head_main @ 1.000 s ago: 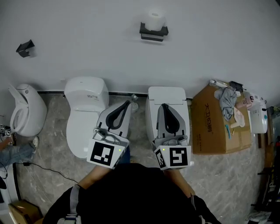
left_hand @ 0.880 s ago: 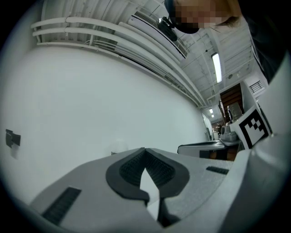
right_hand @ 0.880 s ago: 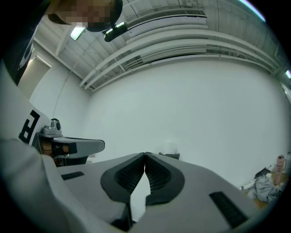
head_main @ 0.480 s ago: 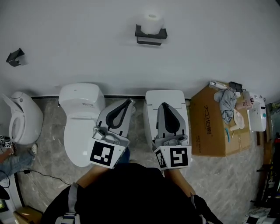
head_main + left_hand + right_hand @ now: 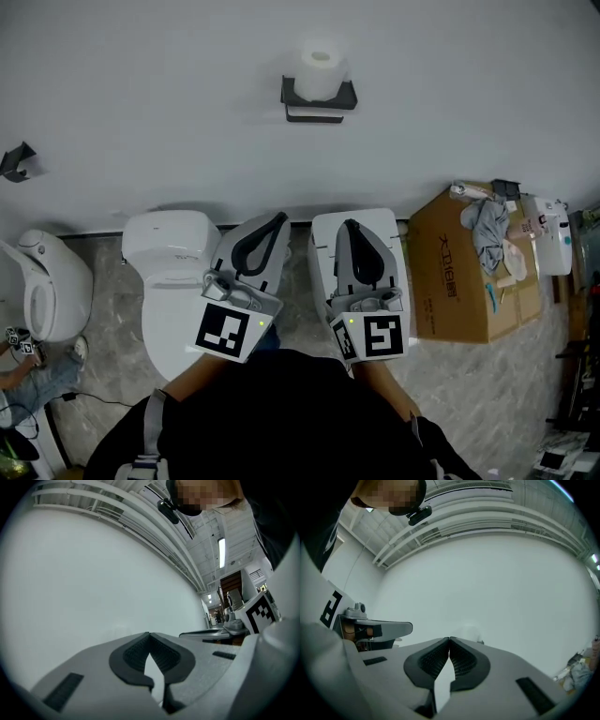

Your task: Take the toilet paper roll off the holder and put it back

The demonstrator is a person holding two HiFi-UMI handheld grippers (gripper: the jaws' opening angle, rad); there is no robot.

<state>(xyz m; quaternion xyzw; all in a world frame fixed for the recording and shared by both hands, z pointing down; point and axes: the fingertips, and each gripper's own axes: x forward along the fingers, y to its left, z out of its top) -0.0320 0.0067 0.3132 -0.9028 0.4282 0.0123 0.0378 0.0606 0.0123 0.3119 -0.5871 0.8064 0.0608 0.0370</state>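
— Left gripper [image 5: 280, 218] and right gripper [image 5: 350, 225]: how do the jaws stand?
— Both pairs are pressed together tip to tip, with the ribbed pads meeting and nothing between them. Each gripper is empty and points about level toward the white wall [image 5: 141, 94] ahead.
— Where are they held?
— Side by side, near the person's body and a little apart. The left one hangs over the right edge of a white toilet [image 5: 173, 272] and the gap beside it. The right one is over the right-hand toilet [image 5: 389, 248].
— And the toilet paper roll?
— The toilet paper roll [image 5: 320, 72] stands upright on the black holder [image 5: 319, 98] fixed to the wall. It is far from both grippers, roughly in line with the space between them, and neither touches it.
— What else is about?
— A third toilet [image 5: 52, 281] sits at the far left, partly cut off by the edge. Right of the right-hand toilet, a cardboard box [image 5: 459, 272] stands against the wall, with a grey cloth [image 5: 487, 223] and small items on top. A small black bracket [image 5: 17, 159] is on the wall at the far left. The floor [image 5: 487, 394] is grey marbled tile.
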